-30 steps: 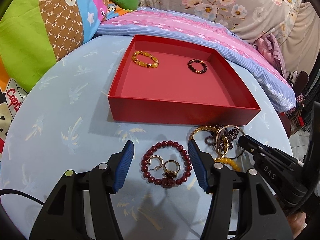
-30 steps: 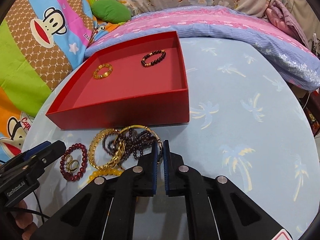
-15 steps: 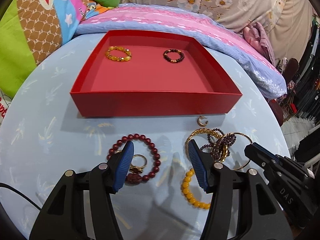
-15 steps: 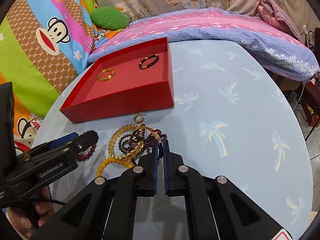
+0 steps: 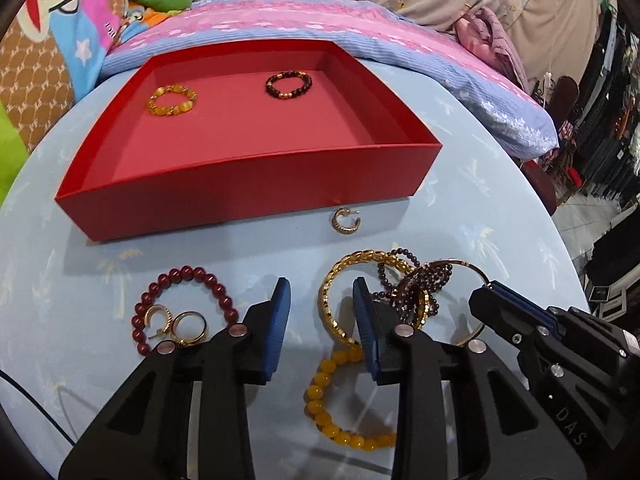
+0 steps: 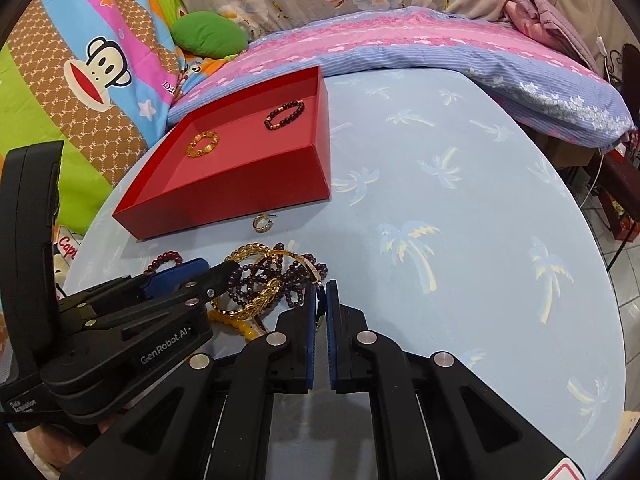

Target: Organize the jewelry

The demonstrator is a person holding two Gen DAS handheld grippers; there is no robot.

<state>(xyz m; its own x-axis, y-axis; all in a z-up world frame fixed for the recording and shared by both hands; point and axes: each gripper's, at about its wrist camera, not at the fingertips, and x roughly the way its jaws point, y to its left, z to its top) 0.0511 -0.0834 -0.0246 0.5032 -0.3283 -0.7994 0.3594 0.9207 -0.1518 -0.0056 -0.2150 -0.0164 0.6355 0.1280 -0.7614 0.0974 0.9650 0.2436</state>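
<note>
Counting what is sorted, I see only two pieces inside the red box (image 5: pixel 248 196): an amber bead bracelet (image 5: pixel 173 99) and a dark bead bracelet (image 5: pixel 289 84), lying well apart on its floor. Everything else waits on the desk (image 6: pixel 460 240) in front of the box: a dark red bead bracelet (image 5: pixel 182 304) ringing a gold ring (image 5: pixel 191 326) and a hoop earring (image 5: pixel 157 319), a second hoop earring (image 5: pixel 345 220) just beside the box wall, a yellow bead bracelet (image 5: pixel 340 400), and a tangle of gold bangles and purple beads (image 5: pixel 404 292). My left hand-held gripper (image 5: pixel 320 308) hovers with its jaws wide and empty, above the gap between the red bracelet and the tangle. My right hand-held gripper (image 6: pixel 320 300) is nearly closed at the tangle's edge; whether it pinches anything, I cannot tell. I judge the job is early, most pieces left.
</note>
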